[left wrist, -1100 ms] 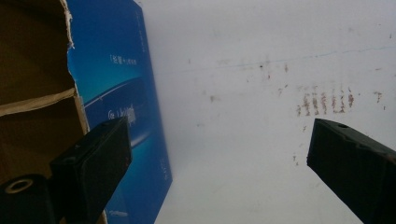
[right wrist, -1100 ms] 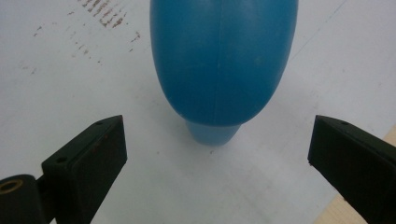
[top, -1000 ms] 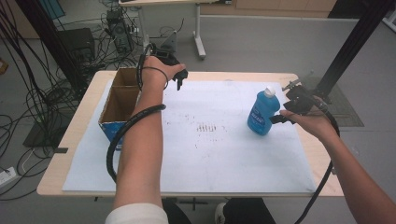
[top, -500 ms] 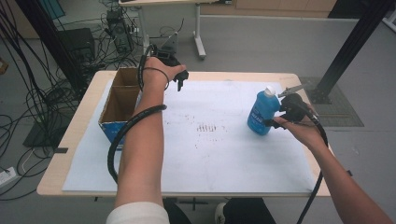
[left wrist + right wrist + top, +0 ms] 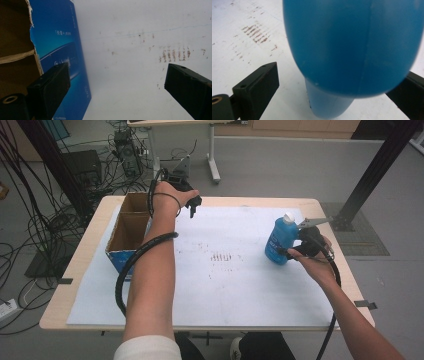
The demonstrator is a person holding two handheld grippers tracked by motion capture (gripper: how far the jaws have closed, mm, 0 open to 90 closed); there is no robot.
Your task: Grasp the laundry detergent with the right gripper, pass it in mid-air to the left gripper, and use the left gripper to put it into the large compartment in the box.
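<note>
Right gripper [image 5: 289, 253] now closer, jaws astride blue bottle [image 5: 278, 241].

The glossy blue printed side of the open brown cardboard box [image 5: 62, 50] carries a short line of small white characters, possibly Chinese; they are too blurred to read. Fainter white lettering lower down is equally illegible.
</note>
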